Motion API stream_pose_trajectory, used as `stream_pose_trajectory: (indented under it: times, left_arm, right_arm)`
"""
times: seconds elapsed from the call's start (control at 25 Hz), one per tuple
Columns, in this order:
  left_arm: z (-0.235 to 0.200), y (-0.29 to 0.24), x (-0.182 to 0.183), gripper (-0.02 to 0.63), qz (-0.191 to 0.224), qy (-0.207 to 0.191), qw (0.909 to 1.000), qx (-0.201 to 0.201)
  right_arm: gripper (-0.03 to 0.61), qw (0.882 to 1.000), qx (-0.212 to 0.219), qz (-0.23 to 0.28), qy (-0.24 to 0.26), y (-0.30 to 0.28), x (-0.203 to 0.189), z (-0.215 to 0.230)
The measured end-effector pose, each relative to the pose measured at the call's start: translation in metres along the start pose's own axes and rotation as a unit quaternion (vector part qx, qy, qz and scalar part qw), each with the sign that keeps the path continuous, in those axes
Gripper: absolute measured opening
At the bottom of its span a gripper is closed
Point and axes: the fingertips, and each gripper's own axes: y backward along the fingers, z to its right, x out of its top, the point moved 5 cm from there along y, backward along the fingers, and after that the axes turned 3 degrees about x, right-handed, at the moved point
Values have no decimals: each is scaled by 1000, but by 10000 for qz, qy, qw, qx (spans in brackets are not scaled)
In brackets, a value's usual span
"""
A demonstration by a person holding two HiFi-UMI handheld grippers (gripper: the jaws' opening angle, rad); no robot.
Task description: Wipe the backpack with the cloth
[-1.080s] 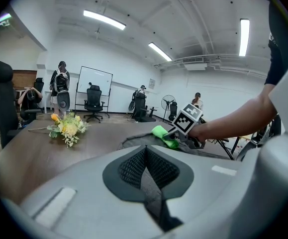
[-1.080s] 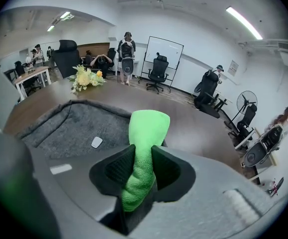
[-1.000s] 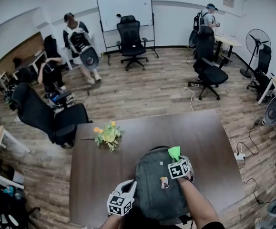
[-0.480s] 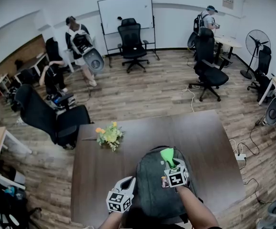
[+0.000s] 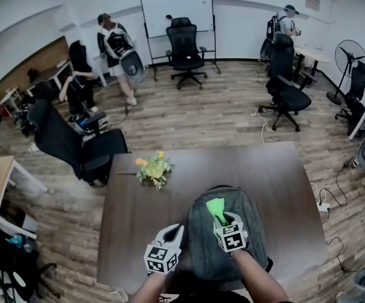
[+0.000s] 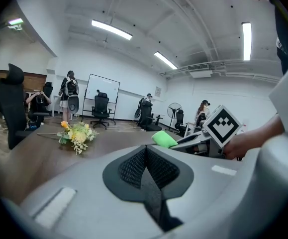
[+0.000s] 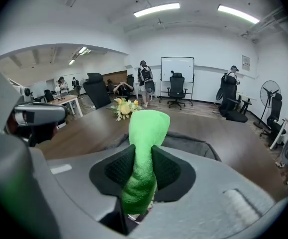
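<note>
The right gripper [image 7: 144, 169] is pinching the green cloth [image 7: 146, 128], whose lower end is disappearing between the jaws. It is reaching over the backpack [image 5: 201, 245], which is lying at the desk's [image 5: 283, 188] near edge. The left gripper [image 6: 144, 166] is hovering beside the backpack with its jaws pressed together and empty. The person's arm [image 5: 258, 278] is covering the backpack's near end.

Head view: from above, steeply down, close over backpack [image 5: 202, 238] & table [image 5: 132, 219]. Left gripper view, right gripper view: low, near tabletop level, facing across rm. All 3 share flowers [image 5: 152, 168], whiteboard [image 5: 176, 5].
</note>
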Motion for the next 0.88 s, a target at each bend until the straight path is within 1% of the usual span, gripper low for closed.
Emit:
stream_pose_trajectory:
  times: [0.24,0.36,0.68,0.88]
  left_arm:
    - [-9,15,-9,20,-32,87,9998,192]
    - [-11,23,-13,20,-56,108,9997,232]
    - [-18,40,-19,20,-153,147,9991,369]
    - [-20,44,-20,20,-188,141,9990,390]
  right_arm:
    - [103,9983,567,-111,-49,-15,-6,-35]
    - [103,9971,720,-238,24,-28,-9,-51]
    - [103,9937,900,-647,134,-56,-23,-71]
    - [103,9924,849,-803,374,-64,-26,-70]
